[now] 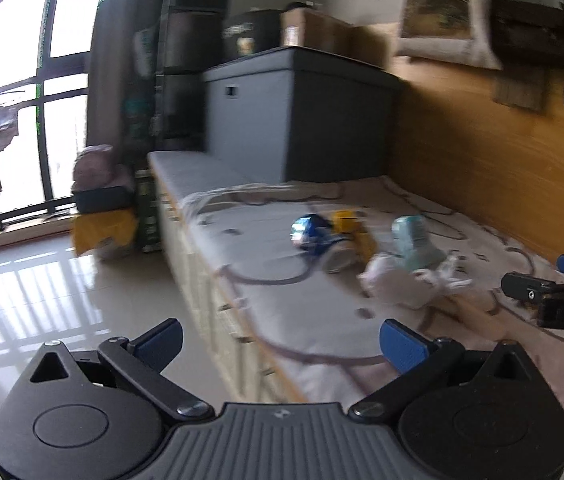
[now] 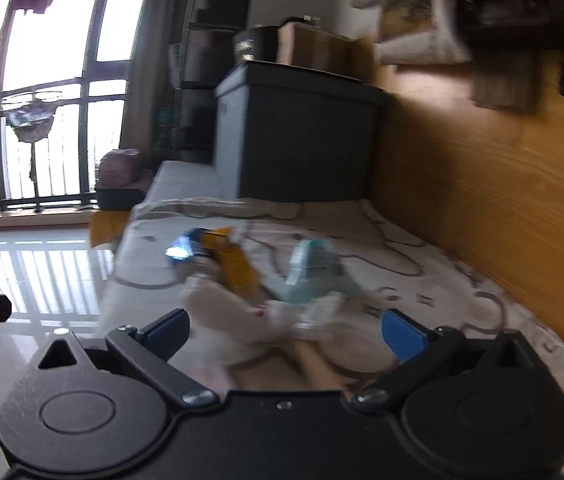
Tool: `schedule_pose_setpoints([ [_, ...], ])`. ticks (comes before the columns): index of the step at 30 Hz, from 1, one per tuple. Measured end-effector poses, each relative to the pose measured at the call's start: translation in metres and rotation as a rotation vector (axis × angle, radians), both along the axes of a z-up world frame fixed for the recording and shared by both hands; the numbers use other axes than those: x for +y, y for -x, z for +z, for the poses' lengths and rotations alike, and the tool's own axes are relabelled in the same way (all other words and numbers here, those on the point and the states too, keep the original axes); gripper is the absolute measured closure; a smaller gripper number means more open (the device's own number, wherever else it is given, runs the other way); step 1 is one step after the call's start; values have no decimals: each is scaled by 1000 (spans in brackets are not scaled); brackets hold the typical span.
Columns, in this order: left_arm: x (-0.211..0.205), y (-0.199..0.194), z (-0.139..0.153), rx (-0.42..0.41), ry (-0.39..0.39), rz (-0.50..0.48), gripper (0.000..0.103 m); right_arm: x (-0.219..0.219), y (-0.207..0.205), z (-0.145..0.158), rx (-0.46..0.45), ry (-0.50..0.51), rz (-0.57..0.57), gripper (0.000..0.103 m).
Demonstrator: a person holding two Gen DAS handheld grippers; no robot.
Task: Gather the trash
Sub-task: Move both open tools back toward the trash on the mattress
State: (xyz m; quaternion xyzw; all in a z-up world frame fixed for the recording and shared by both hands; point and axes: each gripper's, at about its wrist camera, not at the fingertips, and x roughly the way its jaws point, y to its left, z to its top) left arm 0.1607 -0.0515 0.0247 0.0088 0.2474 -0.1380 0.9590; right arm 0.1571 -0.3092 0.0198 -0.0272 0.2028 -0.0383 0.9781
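Trash lies in a loose cluster on the patterned sheet of a low bed that runs along a wood-panelled wall. Past the foot end of the cluster a big grey storage box stands on the mattress, with cardboard boxes on its lid. Left of the bed is glossy tiled floor reaching to tall barred windows.

Within the cluster, white crumpled paper sits nearest the cameras, its right side spreading into a torn strip. Just behind it, touching, is a pale teal carton. Left of the carton a yellow box rests against a blue can lying on its side, shiny end toward the window. Both views are motion-blurred, so finer detail cannot be told.

The left gripper hangs over the bed's edge, short of the cluster, its blue fingers spread wide and holding nothing. The right gripper is closer in: its fingers are likewise spread wide, one on each side of the near end of the crumpled paper, not closed on it. Its tip also shows at the right edge of the left view
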Motion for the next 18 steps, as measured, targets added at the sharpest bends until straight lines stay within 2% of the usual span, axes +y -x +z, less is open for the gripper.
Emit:
schedule_pose_setpoints([
  [4, -33, -18, -7, 12, 3, -72, 0, -26, -1, -9, 32, -70, -56, 0],
  [8, -61, -36, -15, 30, 24, -130, 0, -49, -7, -22, 57, -182, -128, 0],
  [13, -88, -62, -25, 54, 71, -179, 0, -65, -7, -38, 26, -279, -10, 0],
  [18, -100, -88, -32, 51, 101, -211, 0, -66, -19, -49, 37, -305, 4, 0],
])
